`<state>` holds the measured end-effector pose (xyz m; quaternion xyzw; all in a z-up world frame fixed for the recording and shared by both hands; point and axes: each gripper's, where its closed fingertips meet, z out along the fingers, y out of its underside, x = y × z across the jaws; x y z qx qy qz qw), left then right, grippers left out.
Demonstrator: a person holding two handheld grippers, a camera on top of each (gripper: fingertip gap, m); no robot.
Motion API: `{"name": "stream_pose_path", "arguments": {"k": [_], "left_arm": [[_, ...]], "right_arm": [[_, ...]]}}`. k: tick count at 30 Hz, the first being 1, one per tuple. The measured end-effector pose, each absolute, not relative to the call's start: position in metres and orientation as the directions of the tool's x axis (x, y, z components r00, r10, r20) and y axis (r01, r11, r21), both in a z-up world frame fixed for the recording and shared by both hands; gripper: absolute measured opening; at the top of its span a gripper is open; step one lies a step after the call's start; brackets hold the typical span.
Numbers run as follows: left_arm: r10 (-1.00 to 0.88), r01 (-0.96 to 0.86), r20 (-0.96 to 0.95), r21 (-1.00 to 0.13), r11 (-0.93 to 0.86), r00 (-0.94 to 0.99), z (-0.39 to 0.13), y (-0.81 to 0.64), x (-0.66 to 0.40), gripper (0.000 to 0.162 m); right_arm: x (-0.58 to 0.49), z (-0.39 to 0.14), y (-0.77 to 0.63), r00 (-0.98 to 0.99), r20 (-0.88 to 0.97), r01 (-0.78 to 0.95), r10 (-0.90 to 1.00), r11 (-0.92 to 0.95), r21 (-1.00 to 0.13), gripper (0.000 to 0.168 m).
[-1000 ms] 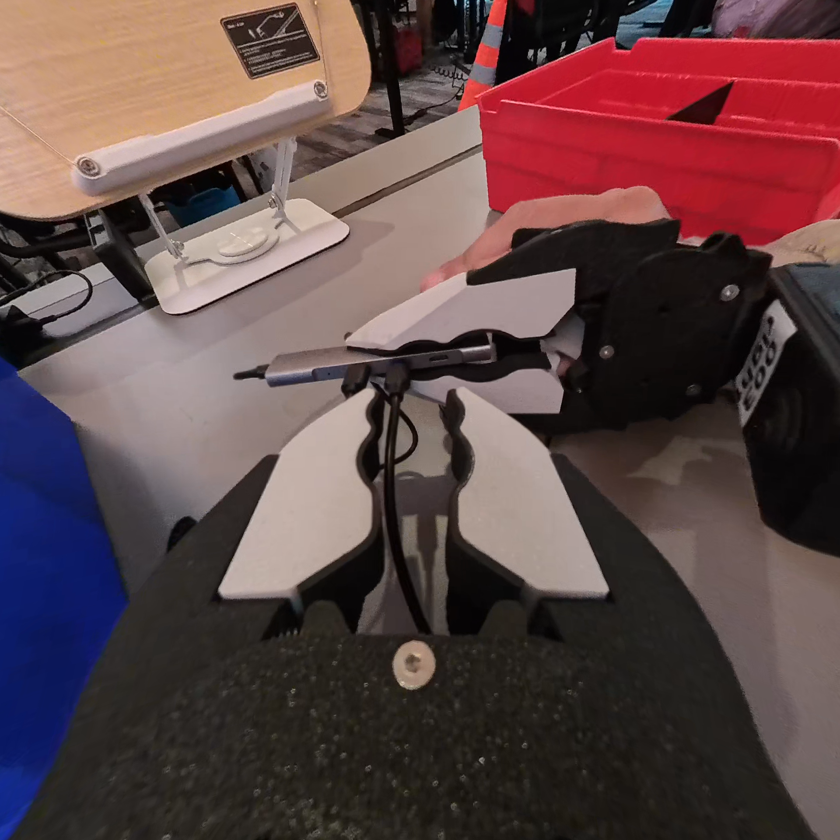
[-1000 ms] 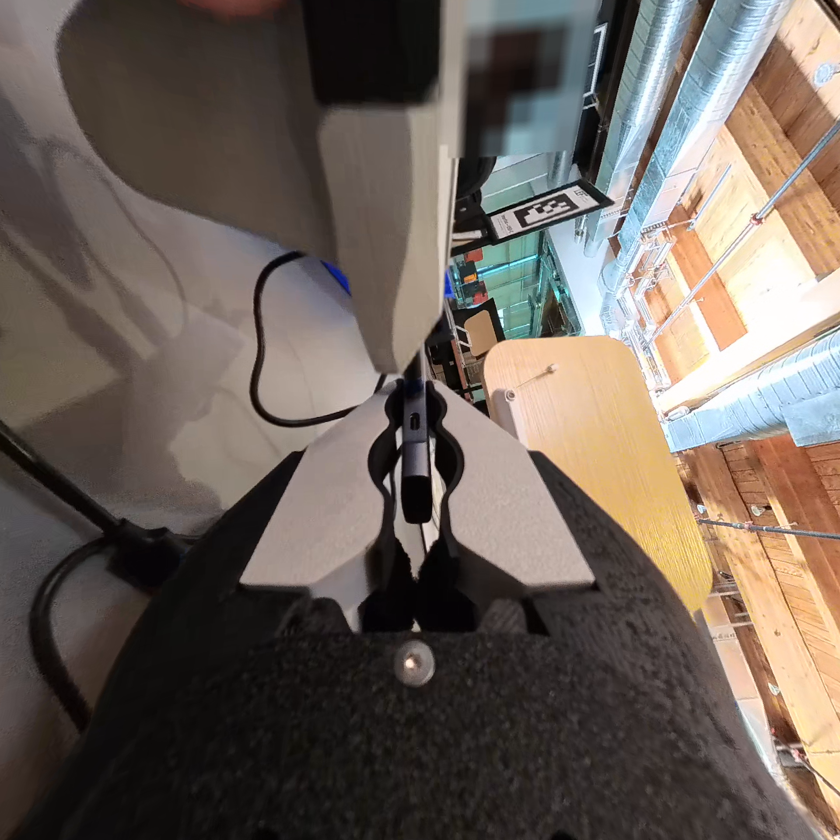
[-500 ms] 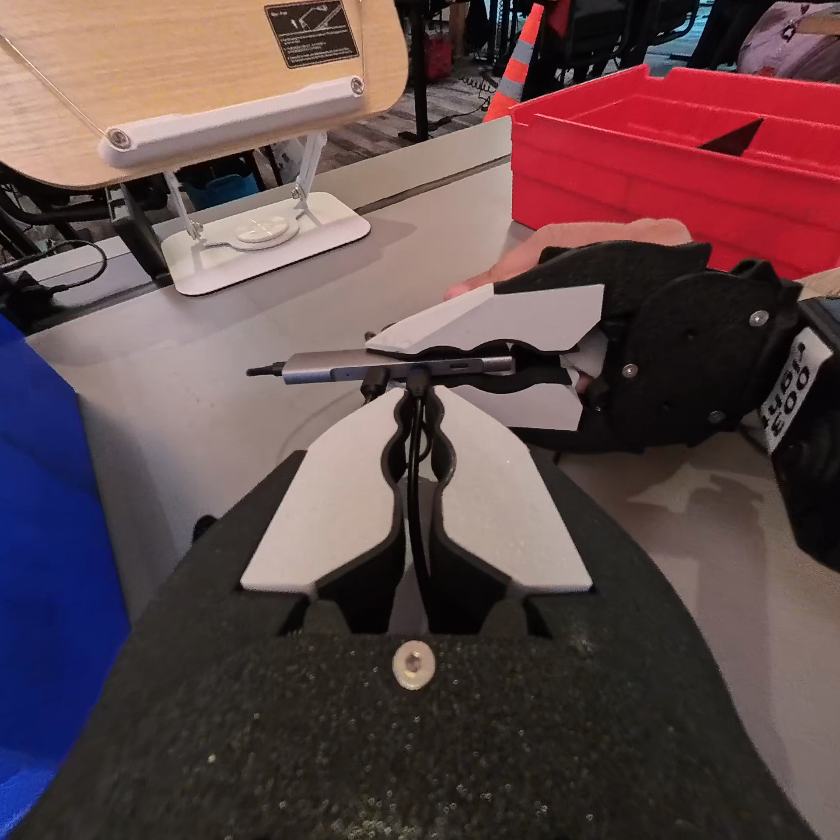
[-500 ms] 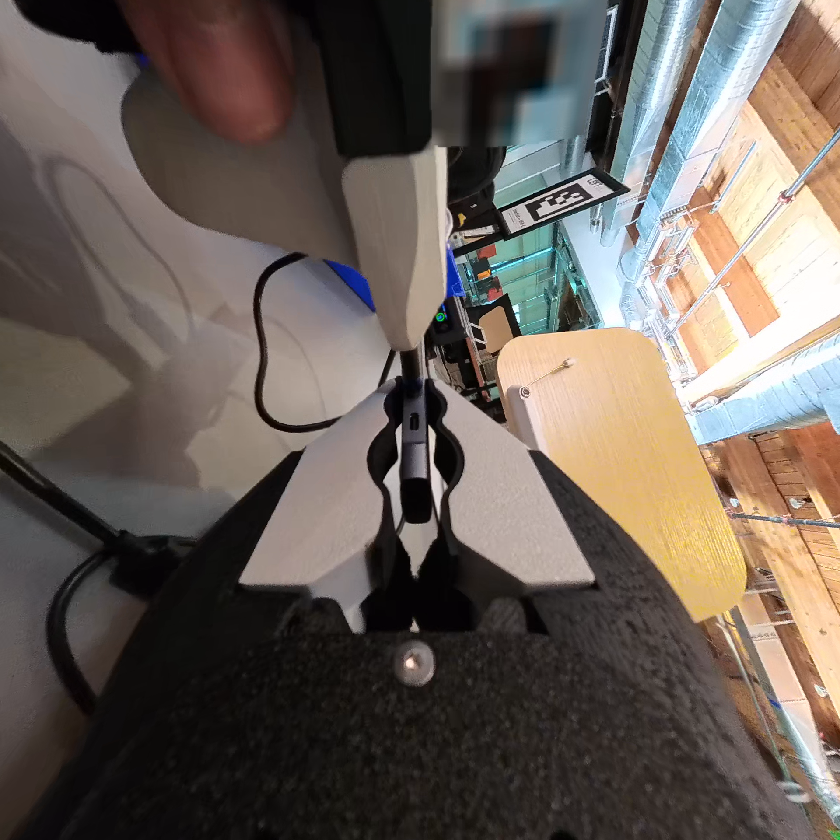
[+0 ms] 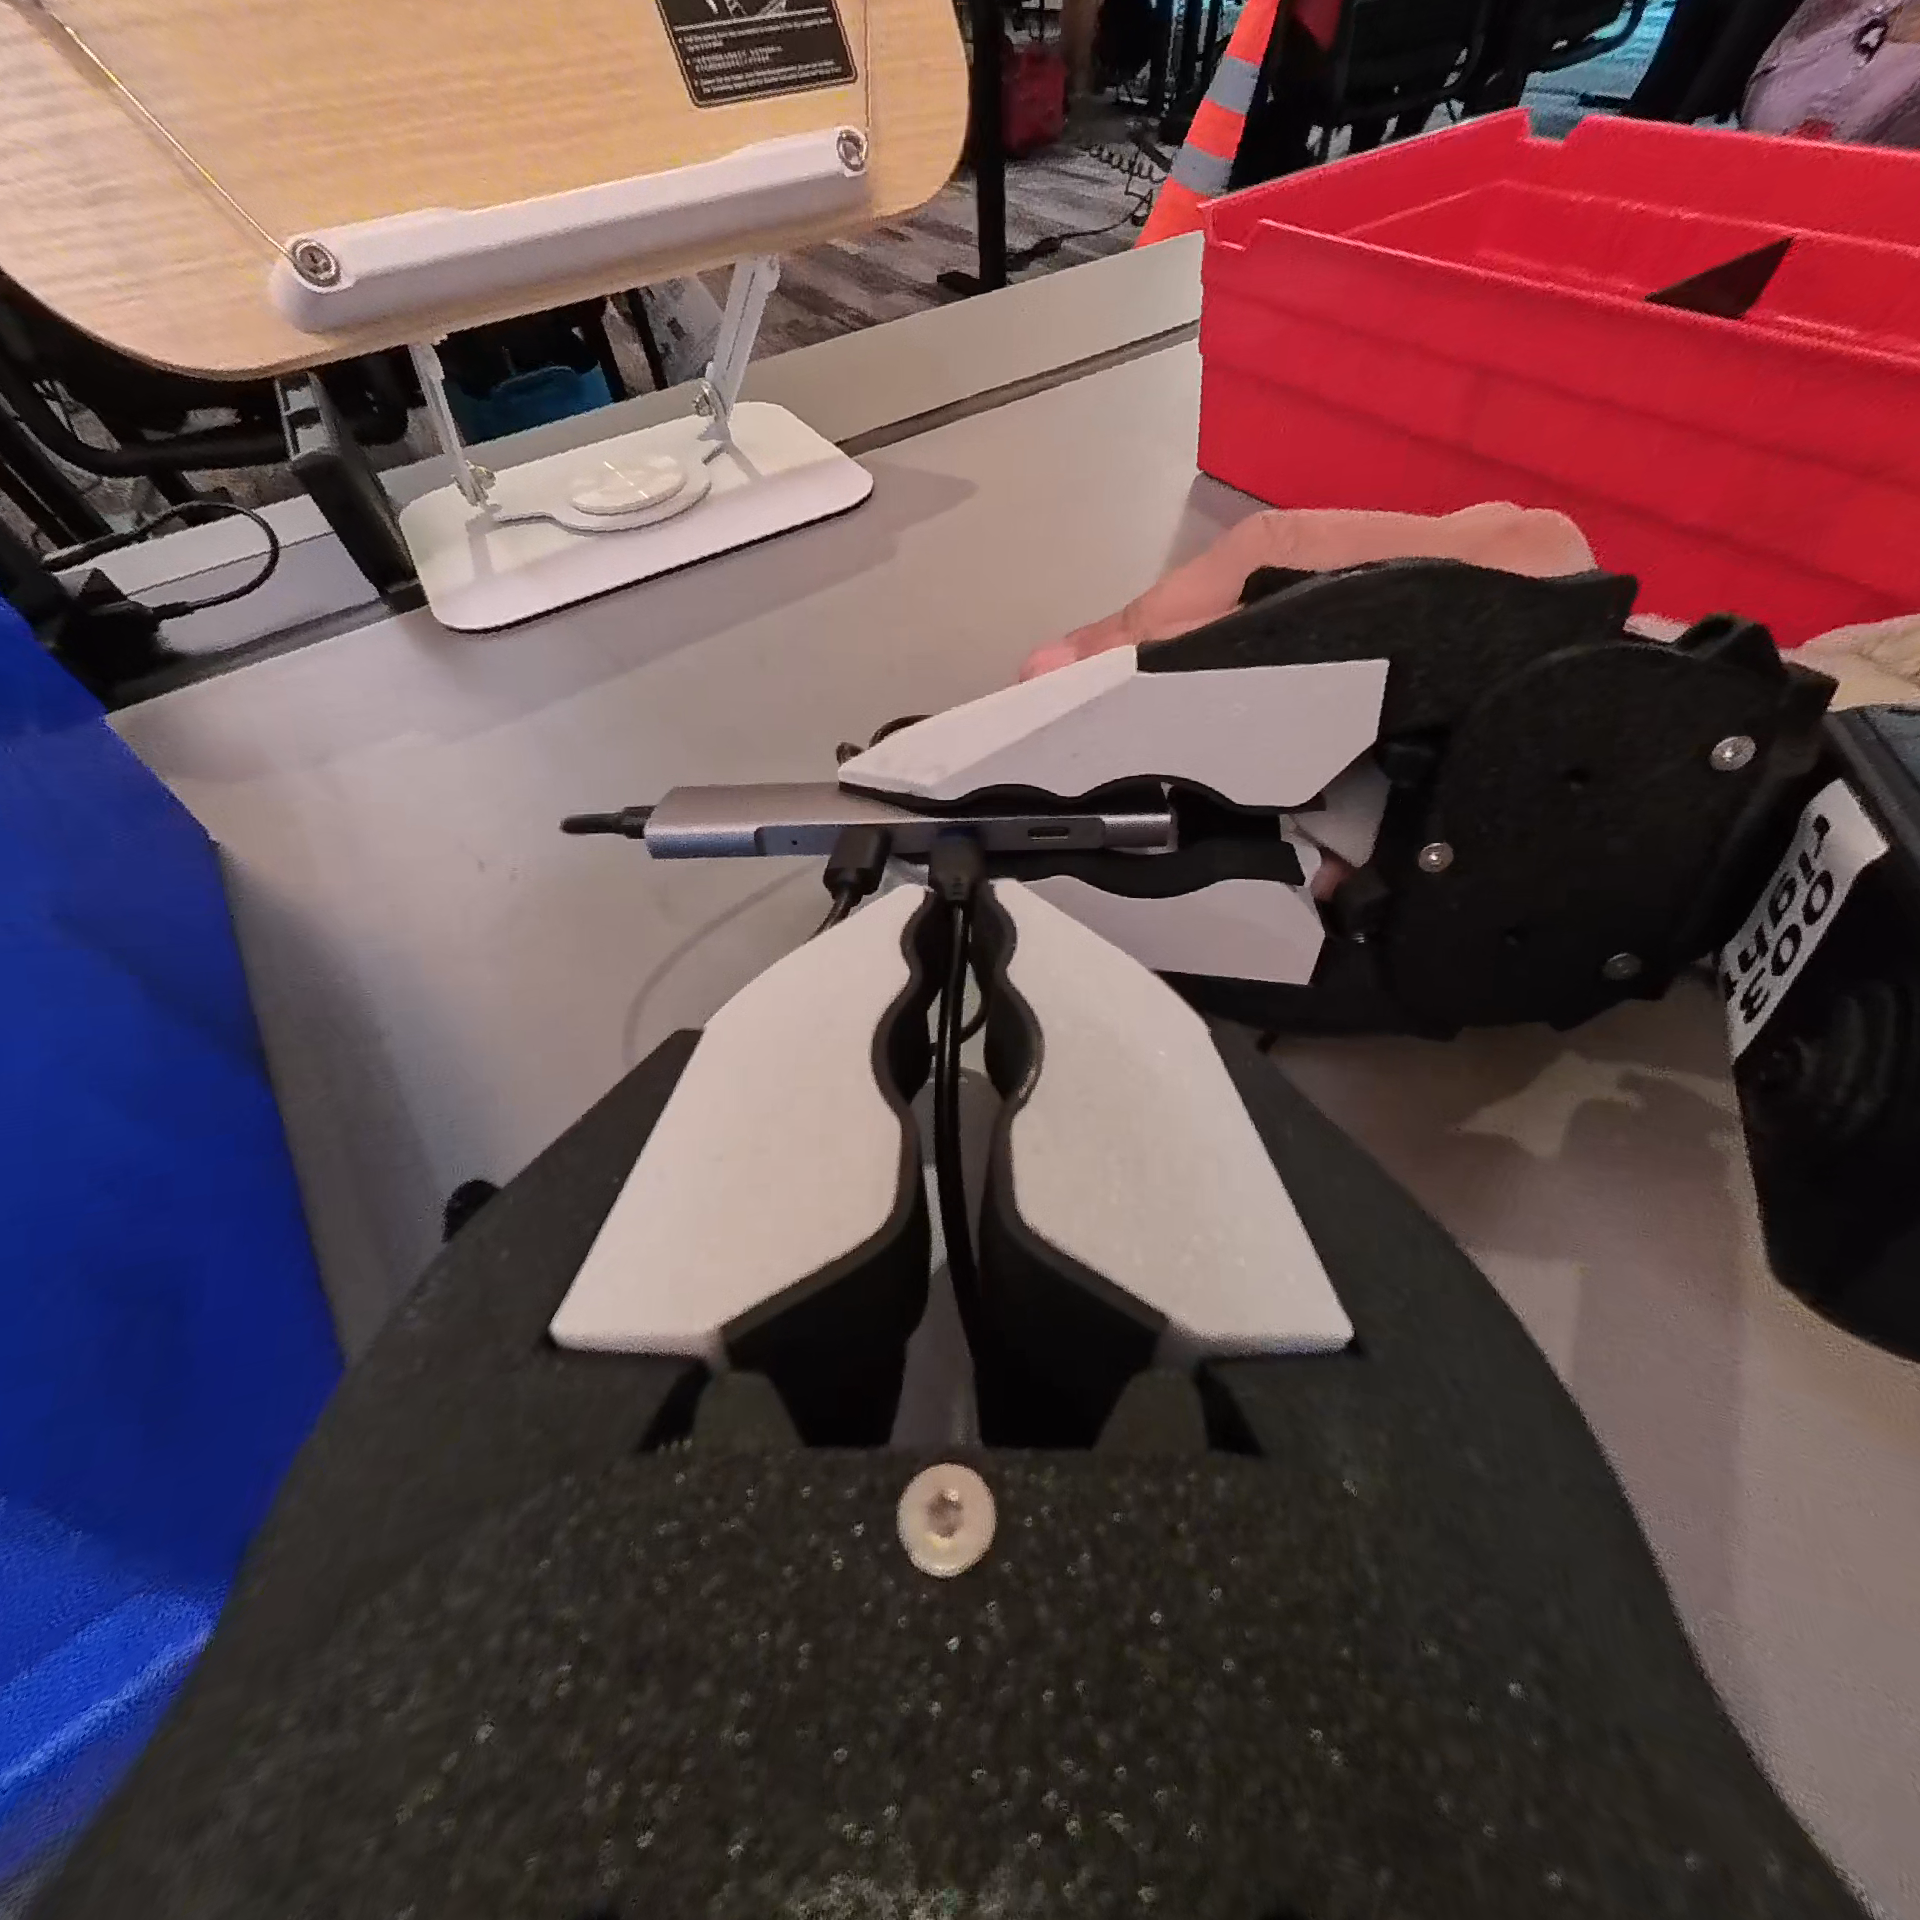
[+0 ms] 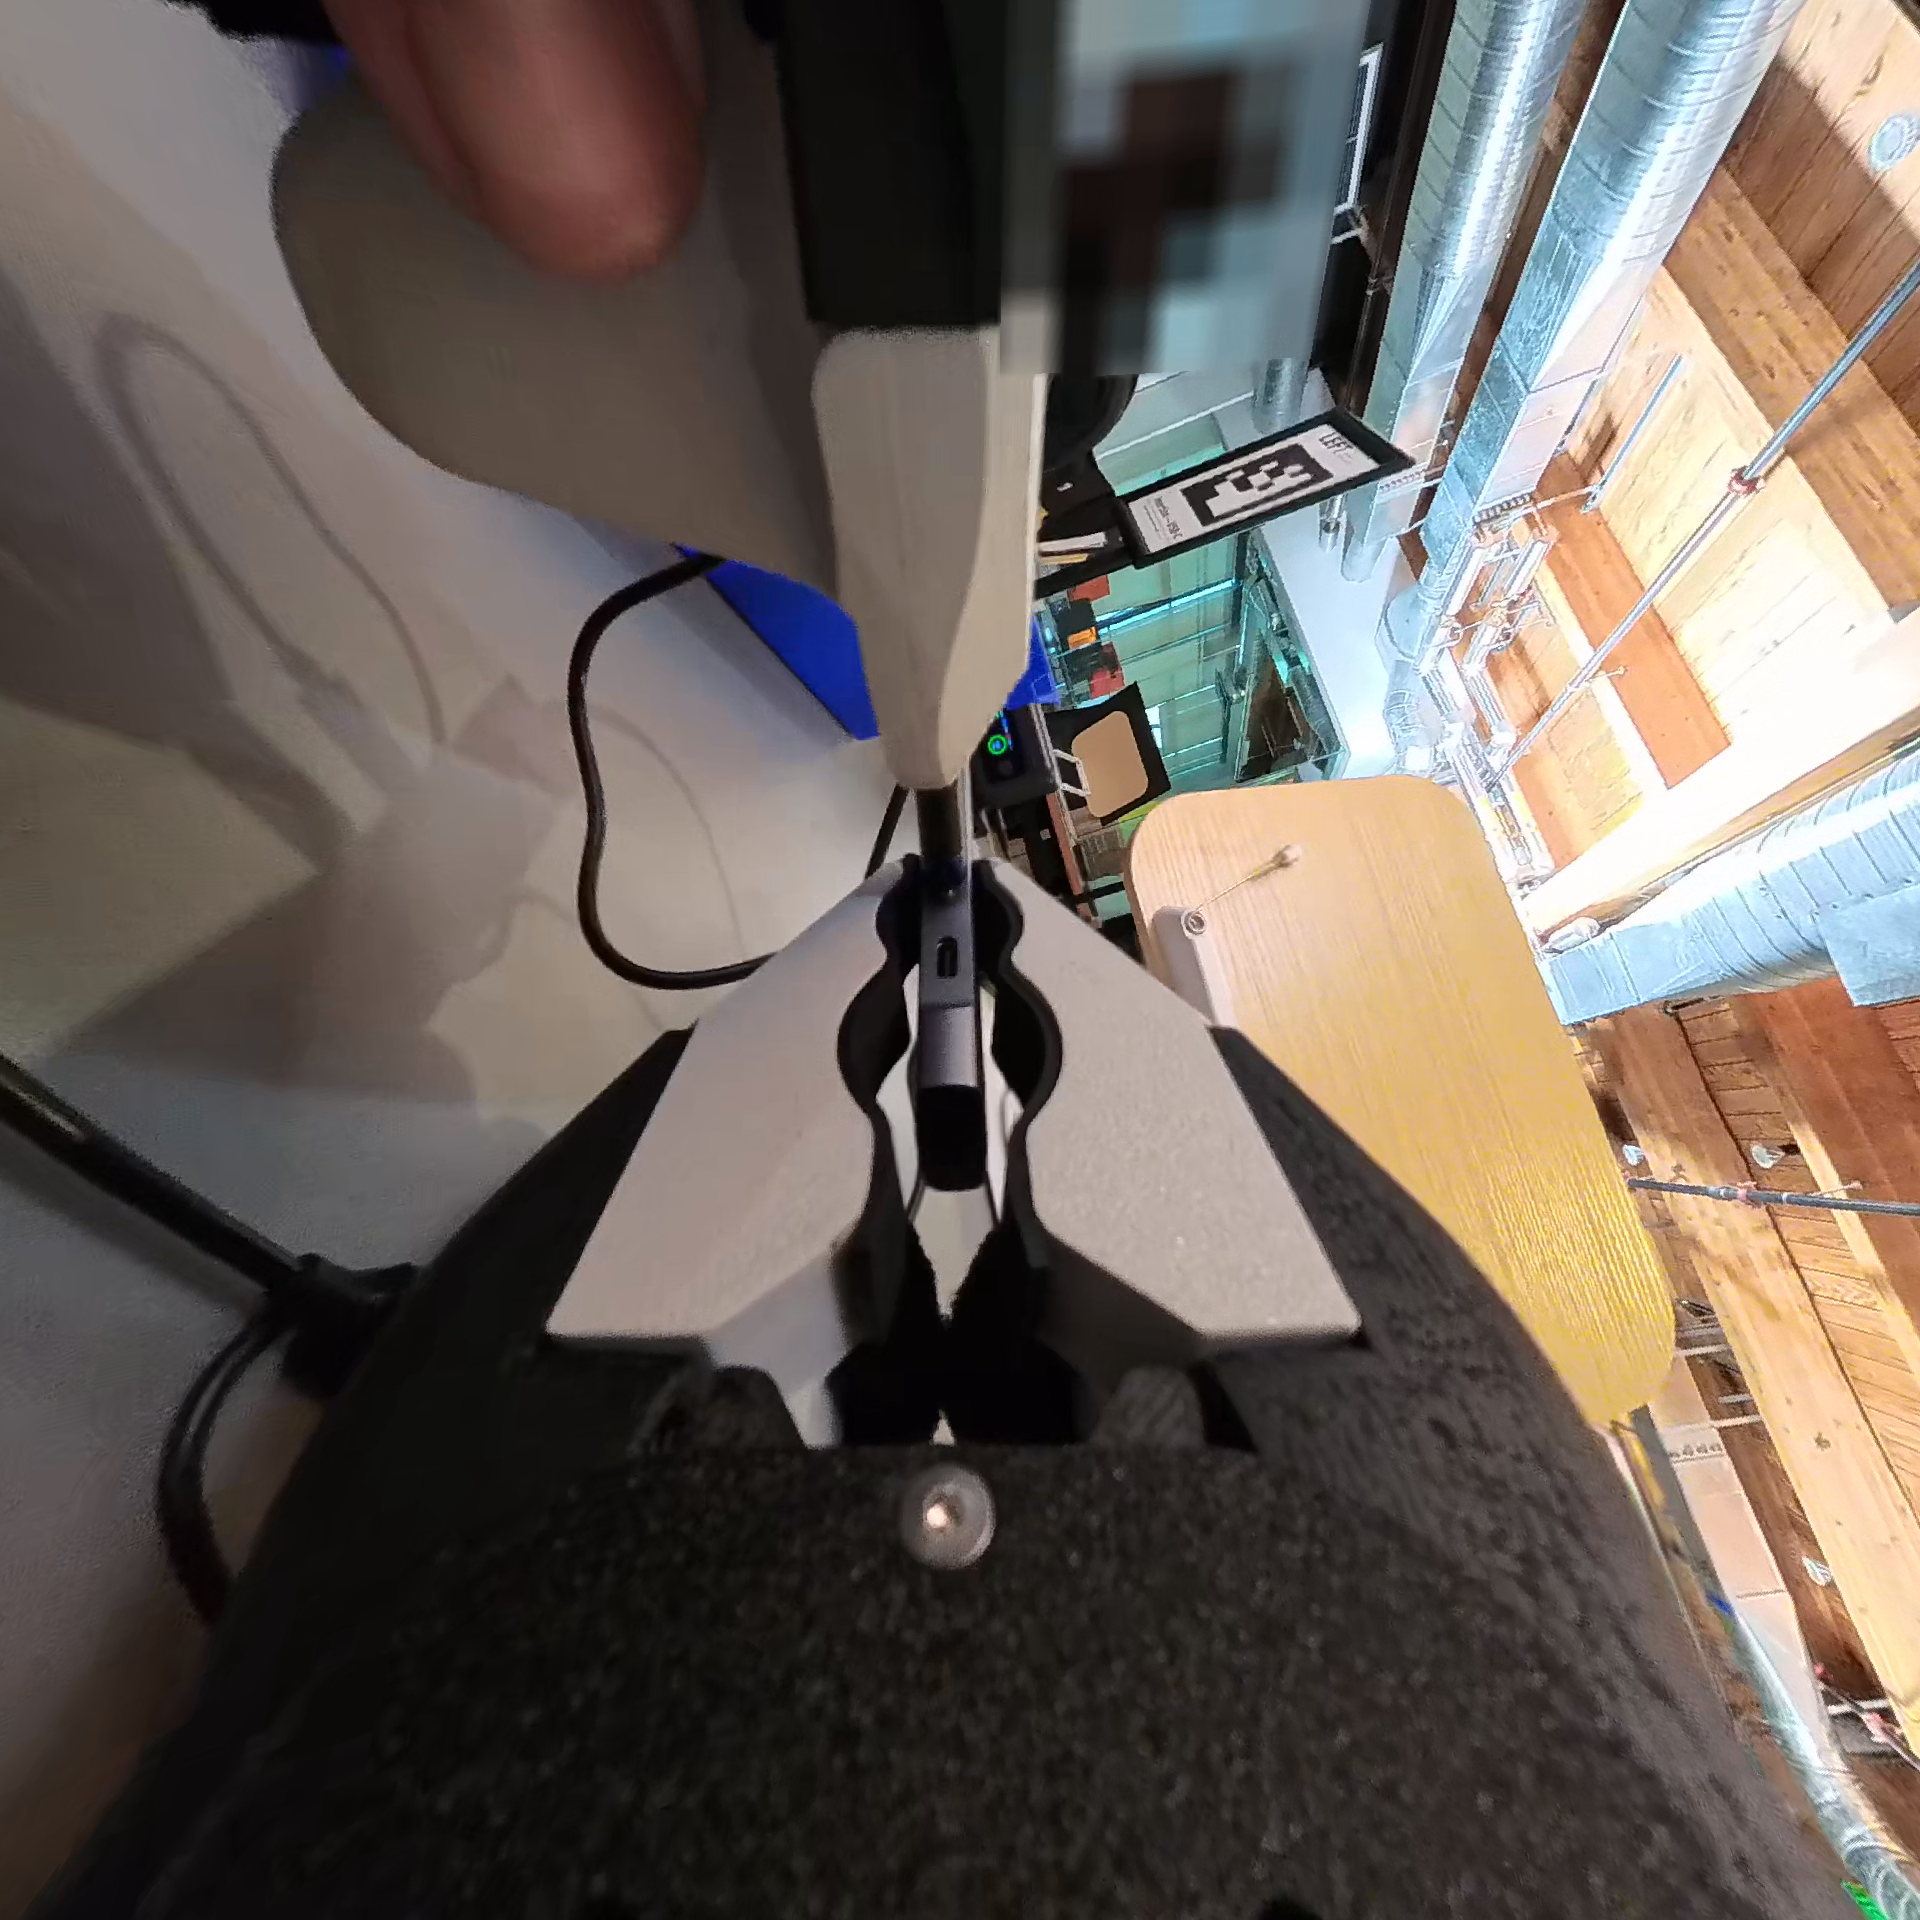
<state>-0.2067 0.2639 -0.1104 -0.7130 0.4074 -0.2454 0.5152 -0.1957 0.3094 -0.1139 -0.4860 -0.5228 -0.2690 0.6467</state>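
A slim grey USB hub (image 5: 904,826) is held level above the grey table (image 5: 520,810). My right gripper (image 5: 1023,821) comes in from the right and is shut on the hub's right half. In the right wrist view the hub (image 6: 948,997) sits edge-on between that gripper's (image 6: 940,883) jaws. My left gripper (image 5: 951,904) is shut on a black cable (image 5: 951,1049) just behind its plug (image 5: 954,868), which sits in the hub's near side. A second black plug (image 5: 857,862) sits in the hub just to the left. One left finger (image 6: 925,582) and a thumb (image 6: 561,135) show in the right wrist view.
A red bin (image 5: 1558,343) stands at the back right. A wooden tilted stand (image 5: 416,156) on a white base (image 5: 634,509) is at the back left. A blue object (image 5: 104,1039) fills the left edge. A loose black cable (image 6: 592,790) loops over the table. My hands' fingertips stand some 5 cm from each other.
My left gripper's fingers have closed in on the black cable, from open a second ago to shut. The right gripper still holds the hub, which has barely moved.
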Motion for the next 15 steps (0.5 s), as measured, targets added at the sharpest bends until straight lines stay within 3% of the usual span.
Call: {"name": "stream_pose_path", "arguments": {"k": [4,6,7,9,15], "left_arm": [[-0.826,-0.334,-0.057,-0.928,-0.163,0.561,-0.116,0.264,-0.213,0.005],[-0.840,-0.314,-0.080,-0.943,-0.111,0.536,-0.107,0.252,-0.216,0.005],[-0.838,-0.332,-0.124,-0.941,-0.071,0.531,-0.101,0.244,-0.220,0.005],[-0.836,-0.338,-0.133,-0.939,-0.066,0.533,-0.096,0.237,-0.227,0.005],[-0.895,-0.405,-0.025,-0.897,-0.177,0.445,-0.134,0.246,-0.218,0.006]], "right_arm": [[-0.202,-0.122,0.310,0.301,0.936,0.864,0.181,0.365,-0.348,0.009],[-0.164,-0.137,0.336,0.312,0.931,0.927,0.189,0.155,-0.342,0.008],[-0.143,-0.137,0.345,0.389,0.897,0.904,0.209,0.101,-0.416,0.009],[-0.154,-0.108,0.331,0.461,0.870,0.840,0.177,0.230,-0.492,0.008],[-0.159,-0.120,0.332,0.429,0.877,0.847,0.216,0.241,-0.473,0.008]]}}
